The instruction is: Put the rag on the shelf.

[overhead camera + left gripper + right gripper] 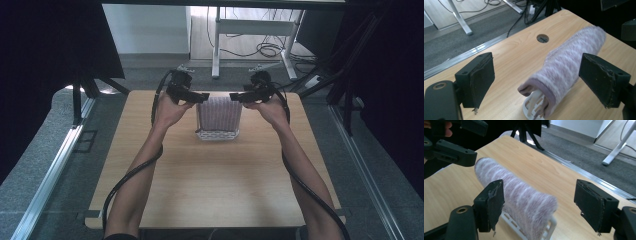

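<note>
A fuzzy purple-and-white striped cloth point(218, 114) hangs over a white plastic rack point(217, 135) at the middle back of the wooden table point(210, 185). My left gripper point(200, 96) is open at the cloth's top left end, my right gripper point(237, 97) open at its top right end. In the left gripper view the jaws point(540, 73) stand wide apart on either side of the cloth point(569, 62) and rack point(534, 105), without touching. In the right gripper view the open jaws point(541, 201) straddle the cloth point(519, 192); the left pad sits close against it.
A round cable hole point(542, 38) lies in the table behind the rack. Beyond the far edge are a metal floor rail point(586, 173), white desk legs point(216, 45) and loose cables point(265, 50). Black curtains point(50, 50) flank both sides.
</note>
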Tool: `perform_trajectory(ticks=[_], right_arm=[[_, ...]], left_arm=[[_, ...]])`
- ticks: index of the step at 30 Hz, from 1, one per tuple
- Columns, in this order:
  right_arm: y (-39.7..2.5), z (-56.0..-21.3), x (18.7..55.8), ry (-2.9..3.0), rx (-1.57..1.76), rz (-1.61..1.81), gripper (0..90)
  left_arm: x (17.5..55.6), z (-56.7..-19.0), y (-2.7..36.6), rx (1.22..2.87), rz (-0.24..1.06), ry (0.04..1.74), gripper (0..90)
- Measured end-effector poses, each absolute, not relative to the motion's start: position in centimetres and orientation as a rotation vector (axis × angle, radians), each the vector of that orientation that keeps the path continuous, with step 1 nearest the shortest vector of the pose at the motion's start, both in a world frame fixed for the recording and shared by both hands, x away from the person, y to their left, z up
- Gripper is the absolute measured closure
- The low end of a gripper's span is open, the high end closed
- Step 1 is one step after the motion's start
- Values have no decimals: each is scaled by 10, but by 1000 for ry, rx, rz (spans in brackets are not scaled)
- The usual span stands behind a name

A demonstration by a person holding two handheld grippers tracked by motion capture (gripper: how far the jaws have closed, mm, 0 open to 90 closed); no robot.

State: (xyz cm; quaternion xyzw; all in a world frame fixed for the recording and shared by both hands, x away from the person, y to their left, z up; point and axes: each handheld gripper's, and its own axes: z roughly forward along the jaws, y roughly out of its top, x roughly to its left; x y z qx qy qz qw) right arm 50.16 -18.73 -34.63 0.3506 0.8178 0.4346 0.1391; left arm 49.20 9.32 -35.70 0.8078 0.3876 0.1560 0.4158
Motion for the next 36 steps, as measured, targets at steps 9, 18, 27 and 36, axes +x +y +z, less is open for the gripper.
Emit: perform_trajectory(ticks=[9, 18, 27, 36], right_arm=[[-194, -361, 485, 2391, 997, 1262, 205], [-202, -371, 465, 2408, 972, 1274, 161], [-209, -382, 441, 2411, 931, 1256, 137], [-211, -400, 415, 2451, 899, 1219, 118]], left_arm=[[476, -363, 99, 2041, 399, 943, 125], [449, -371, 101, 2066, 425, 883, 114], [420, -384, 108, 2091, 434, 866, 113], [387, -402, 116, 2085, 426, 847, 105]])
